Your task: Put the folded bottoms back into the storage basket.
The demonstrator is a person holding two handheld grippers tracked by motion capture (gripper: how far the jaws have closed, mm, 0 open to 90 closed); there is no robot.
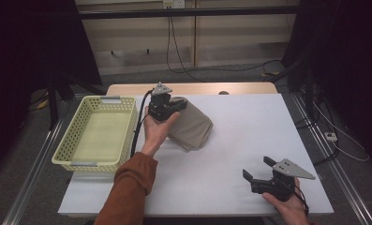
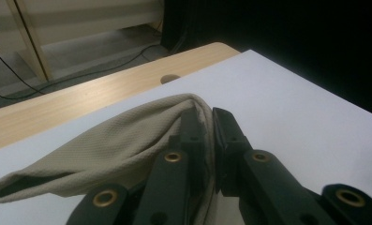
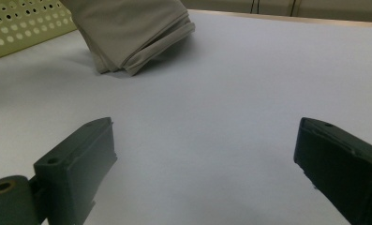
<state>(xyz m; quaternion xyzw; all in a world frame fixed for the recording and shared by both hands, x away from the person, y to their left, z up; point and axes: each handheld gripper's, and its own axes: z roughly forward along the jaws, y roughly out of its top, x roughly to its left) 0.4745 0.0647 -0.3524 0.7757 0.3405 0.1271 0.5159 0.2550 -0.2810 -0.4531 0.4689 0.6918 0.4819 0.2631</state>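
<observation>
The folded beige cloth point(image 1: 191, 125), ribbed, seemingly in 2 layers, runs diagonally toward the table's near right. The left gripper point(image 1: 170, 106) pinches its far edge; the right gripper point(image 1: 257, 171) gapes, holding nothing.

A white table point(image 1: 249, 140) bears a yellow basket point(image 1: 95, 133) and folded beige cloth point(image 1: 193, 129).

A lab-like recording room: a white-topped table point(image 1: 249, 136) stands between metal floor rails point(image 1: 31, 164), black curtains point(image 1: 29, 42) hang at both sides, and cables point(image 1: 183, 65) trail across grey carpet.
</observation>
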